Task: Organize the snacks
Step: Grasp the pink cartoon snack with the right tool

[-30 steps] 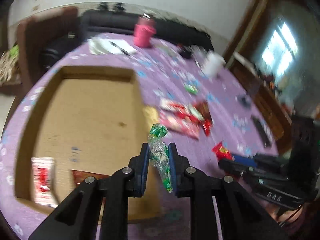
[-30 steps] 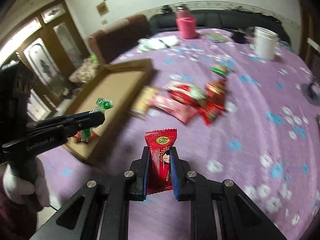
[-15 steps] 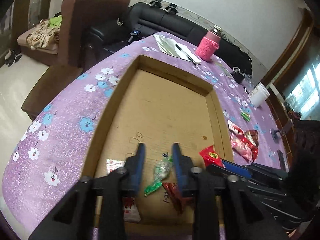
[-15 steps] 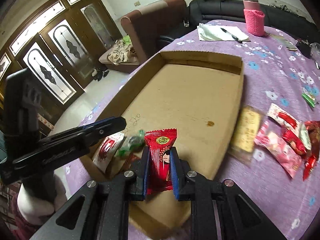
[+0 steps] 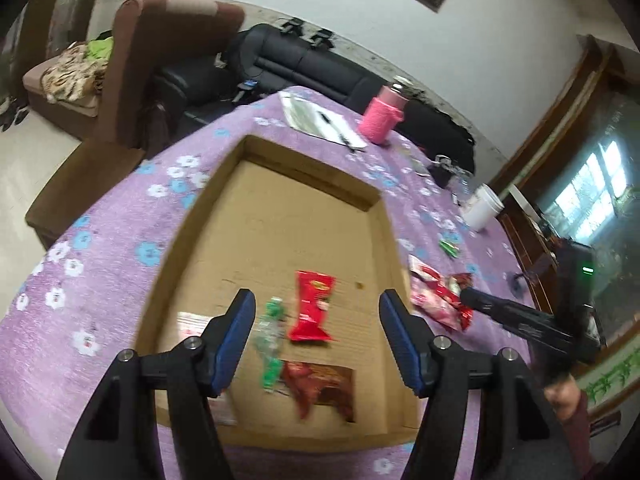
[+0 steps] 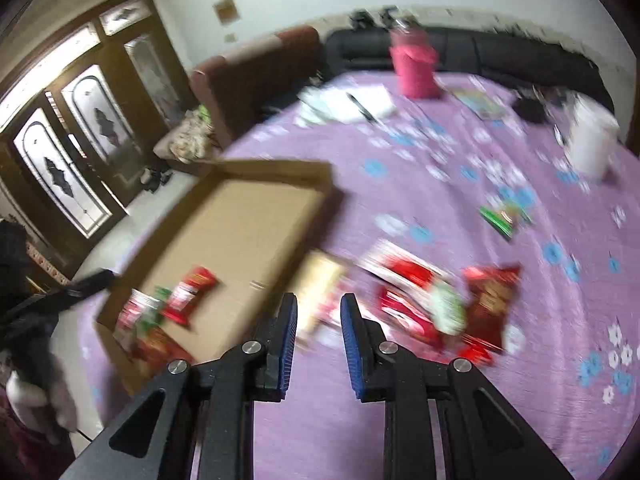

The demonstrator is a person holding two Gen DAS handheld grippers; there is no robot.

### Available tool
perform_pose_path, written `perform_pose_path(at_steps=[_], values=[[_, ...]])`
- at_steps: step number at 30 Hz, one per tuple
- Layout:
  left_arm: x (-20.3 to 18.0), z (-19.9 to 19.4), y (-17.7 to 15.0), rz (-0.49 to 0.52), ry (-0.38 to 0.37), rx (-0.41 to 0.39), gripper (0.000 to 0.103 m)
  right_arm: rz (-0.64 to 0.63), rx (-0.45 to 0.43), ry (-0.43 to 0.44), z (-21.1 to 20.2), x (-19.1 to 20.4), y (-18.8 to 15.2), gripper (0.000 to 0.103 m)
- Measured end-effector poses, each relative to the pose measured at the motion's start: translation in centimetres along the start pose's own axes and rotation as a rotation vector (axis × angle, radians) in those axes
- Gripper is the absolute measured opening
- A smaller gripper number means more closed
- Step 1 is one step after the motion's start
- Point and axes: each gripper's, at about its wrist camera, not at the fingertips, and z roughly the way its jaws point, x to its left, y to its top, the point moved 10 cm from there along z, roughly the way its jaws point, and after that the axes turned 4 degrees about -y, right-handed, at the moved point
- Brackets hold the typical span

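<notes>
A shallow cardboard box (image 5: 280, 184) lies on the purple flowered table. In it are a red snack packet (image 5: 312, 306), a green-ended clear candy bag (image 5: 272, 332), a brown-red packet (image 5: 320, 386) and a white-red packet (image 5: 190, 322). My left gripper (image 5: 316, 316) is open and empty above the box's near end. My right gripper (image 6: 318, 320) is open and empty, over the table just right of the box (image 6: 240, 216), near a yellow packet (image 6: 320, 284). A pile of red snack packets (image 6: 432, 304) lies to its right.
A pink bottle (image 5: 382, 120), papers with a pen (image 5: 320, 122) and a white cup (image 5: 482, 210) stand at the table's far side. A small green packet (image 6: 500, 216) lies apart. A brown armchair (image 5: 156, 60) and black sofa are behind the table.
The left gripper opened and dropped the green candy bag in the box. The right gripper let go of the red packet, which now lies in the box, and swung right toward the pile.
</notes>
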Motion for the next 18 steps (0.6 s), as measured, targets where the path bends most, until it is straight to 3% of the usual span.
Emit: perform_pose_path(at_steps=[3,6,8,10,14,15,16,18], values=[[-2.6,0.8,-0.8,0.050,-0.037,0.022,0.064,-0.006,0.026,-0.006,1.3,-1.3,-0.8,0.024],[-5.8,1.8,-2.3,0.118,-0.093,0.062,0.064,-0.089,0.040,-0.022,2.7,-0.7,-1.1,0.024],[-8.0,2.3,-3.3,0.164,-0.126,0.081,0.064,-0.131,0.057,-0.034,3.8,-0.5,-1.4,0.027],[-10.3,2.8,-4.2,0.190,-0.192,0.104,0.064,-0.164,0.034,-0.069,4.1,-0.6,-1.2,0.038],[-14.0,3.5,-5.8,0.260,-0.285,0.134,0.064,-0.211,0.040,-0.075,4.3,-0.4,-1.6,0.039],[-14.6,4.0,-6.4,0.268,-0.300,0.151,0.064,-0.221,0.044,-0.074,4.3,-0.2,-1.6,0.046],[-14.9,4.3,-6.8,0.268,-0.303,0.161,0.064,-0.231,0.059,-0.070,4.6,-0.2,-1.8,0.063],[-15.0,5.2,-7.5,0.267,-0.289,0.187,0.064,-0.249,0.109,-0.072,5.5,-0.4,-2.4,0.071]])
